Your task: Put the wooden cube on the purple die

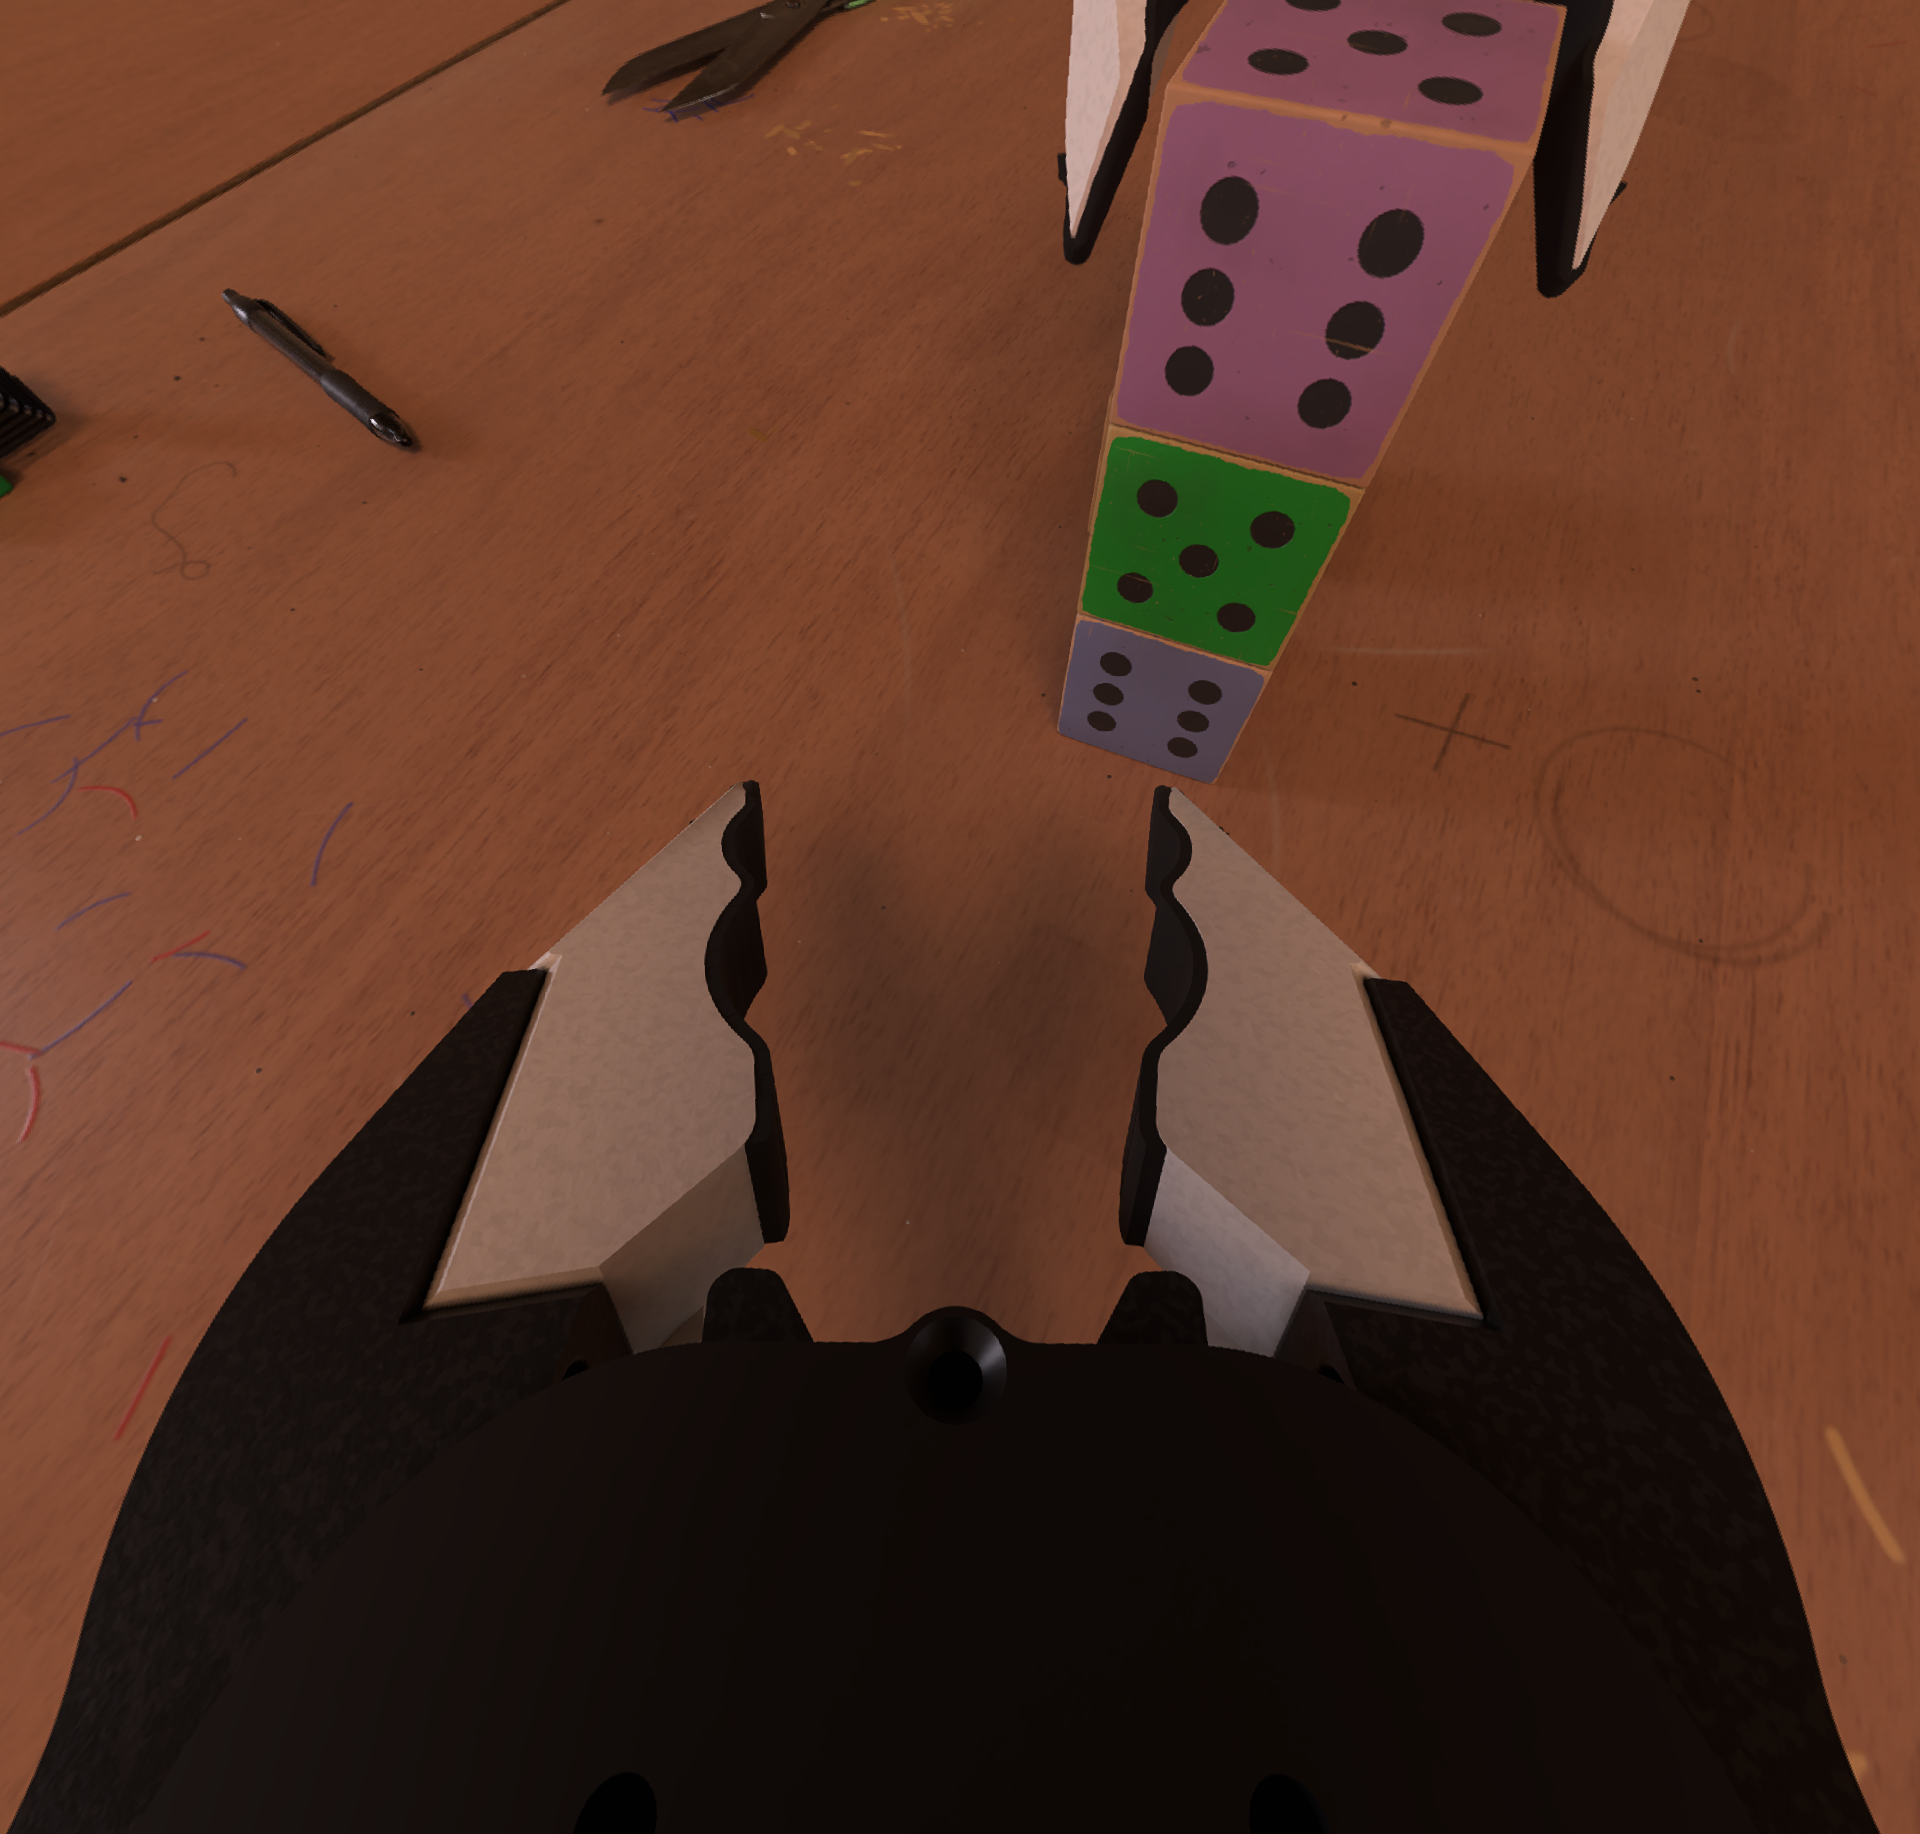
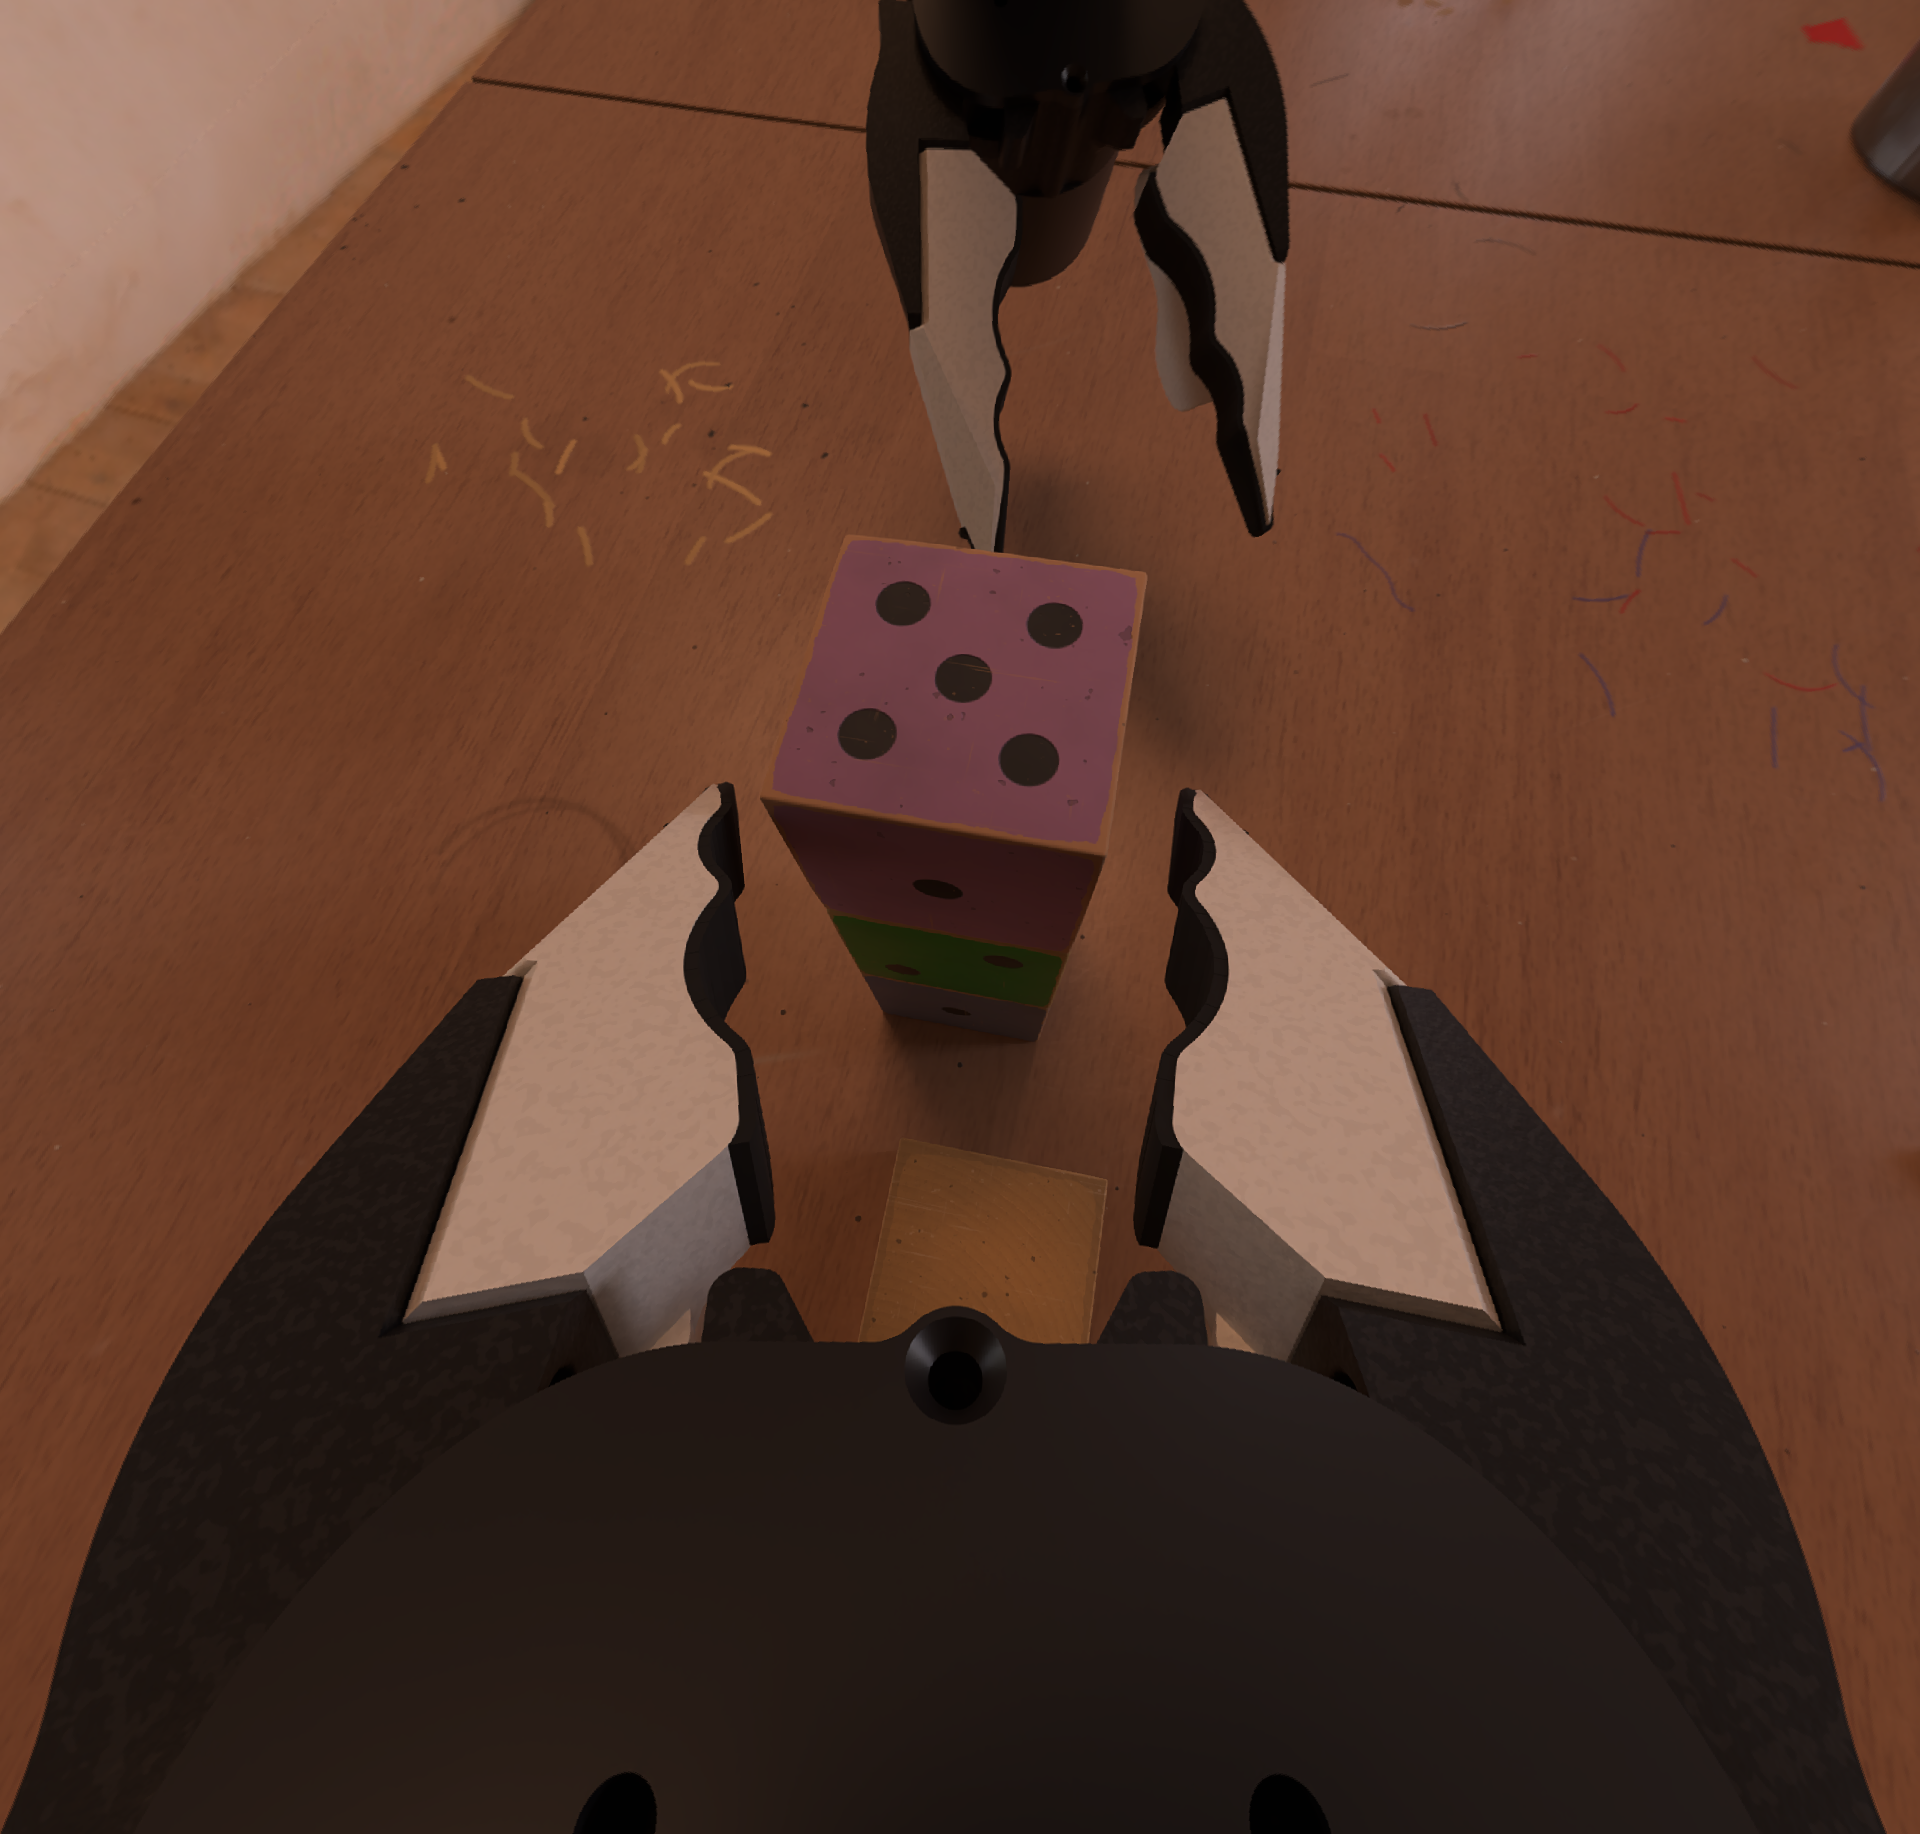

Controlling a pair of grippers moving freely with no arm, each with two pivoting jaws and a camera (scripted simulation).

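Note:
Three dice stand stacked on the wooden table (image 1: pixel 727 537): a purple die (image 1: pixel 1320 288) on top, a green die (image 1: pixel 1210 553) under it, and a grey-lavender die (image 1: pixel 1158 704) at the bottom. The purple die's five-dot top shows in the right wrist view (image 2: pixel 961 683). The wooden cube (image 2: pixel 982 1239) lies on the table beside the stack, below my right gripper (image 2: pixel 956 797), which is open, empty and hovers with a finger on each side of the purple die. It also shows in the left wrist view (image 1: pixel 1314 267). My left gripper (image 1: pixel 956 797) is open and empty, just short of the stack.
Green-handled scissors (image 1: pixel 831 8), a dark pen (image 1: pixel 322 371) and a black object (image 1: pixel 21 423) lie to the left in the left wrist view. A grey metal container (image 2: pixel 1891 122) stands at the far right, a pale wall (image 2: pixel 208 122) runs along the left. My left gripper (image 2: pixel 1127 532) hangs behind the stack.

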